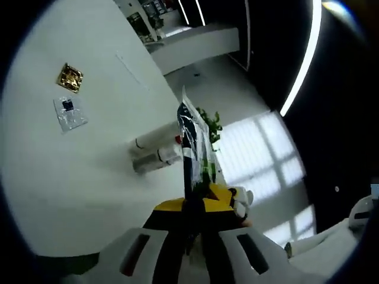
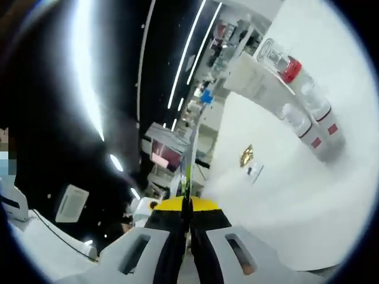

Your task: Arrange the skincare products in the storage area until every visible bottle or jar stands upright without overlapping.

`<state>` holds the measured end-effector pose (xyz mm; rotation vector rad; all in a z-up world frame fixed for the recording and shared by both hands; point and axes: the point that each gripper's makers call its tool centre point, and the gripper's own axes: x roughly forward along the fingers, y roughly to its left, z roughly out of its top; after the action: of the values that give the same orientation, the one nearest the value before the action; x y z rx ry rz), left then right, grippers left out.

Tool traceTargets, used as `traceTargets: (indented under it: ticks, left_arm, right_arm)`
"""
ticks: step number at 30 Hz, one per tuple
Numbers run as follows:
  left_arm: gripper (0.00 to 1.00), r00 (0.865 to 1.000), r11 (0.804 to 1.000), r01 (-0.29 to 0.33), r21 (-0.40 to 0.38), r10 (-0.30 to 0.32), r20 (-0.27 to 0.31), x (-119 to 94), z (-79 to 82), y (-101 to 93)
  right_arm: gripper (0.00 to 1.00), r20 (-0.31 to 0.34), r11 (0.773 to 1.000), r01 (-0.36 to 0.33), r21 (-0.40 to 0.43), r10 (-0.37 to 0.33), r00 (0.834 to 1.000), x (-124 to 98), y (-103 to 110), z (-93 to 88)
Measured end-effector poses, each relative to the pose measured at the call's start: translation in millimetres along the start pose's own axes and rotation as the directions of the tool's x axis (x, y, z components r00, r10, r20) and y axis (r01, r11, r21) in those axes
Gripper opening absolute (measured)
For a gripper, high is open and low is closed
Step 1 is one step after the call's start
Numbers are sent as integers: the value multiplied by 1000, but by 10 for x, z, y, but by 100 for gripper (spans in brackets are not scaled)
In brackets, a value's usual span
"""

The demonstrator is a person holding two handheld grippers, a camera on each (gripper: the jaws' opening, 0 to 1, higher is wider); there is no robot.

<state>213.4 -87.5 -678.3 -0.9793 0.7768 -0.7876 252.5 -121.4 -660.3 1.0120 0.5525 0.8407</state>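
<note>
Bottles (image 1: 155, 149) lie mid-table (image 1: 89, 177), open surface all around

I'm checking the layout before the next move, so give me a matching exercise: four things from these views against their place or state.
Things:
1. gold packet
2. dark sachet
3. bottles
4. plant

Places or states:
A. clamped in the left tool
B. green, just behind the held item
C. white, side by side, next to a red cap
D. flat on the table, near a clear packet

Pairs: 1-D, 2-A, 3-C, 4-B
</note>
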Motion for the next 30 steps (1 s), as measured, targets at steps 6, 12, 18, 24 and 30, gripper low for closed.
traceTargets:
  ticks: [6, 12, 18, 24, 30]
  left_arm:
    - [1, 992, 986, -129, 110, 129, 3, 31, -36, 142]
    - [0, 963, 930, -251, 268, 267, -23, 54, -71, 283]
    - [0, 970, 951, -235, 199, 242, -11, 87, -43, 383]
    - [0, 971, 952, -234, 196, 238, -1, 113, 26, 454]
    - [0, 972, 956, -230, 184, 235, -6, 170, 44, 541]
  right_arm:
    - [1, -54, 996, 82, -19, -83, 995, 8, -136, -71]
    - [3, -147, 964, 179, -195, -209, 967, 24, -350, -158]
    - [8, -192, 940, 196, -280, -255, 948, 33, -484, -135]
    - [28, -249, 915, 133, -380, -240, 938, 63, -488, -175]
    - [54, -329, 903, 35, -429, -192, 925, 86, -444, -283]
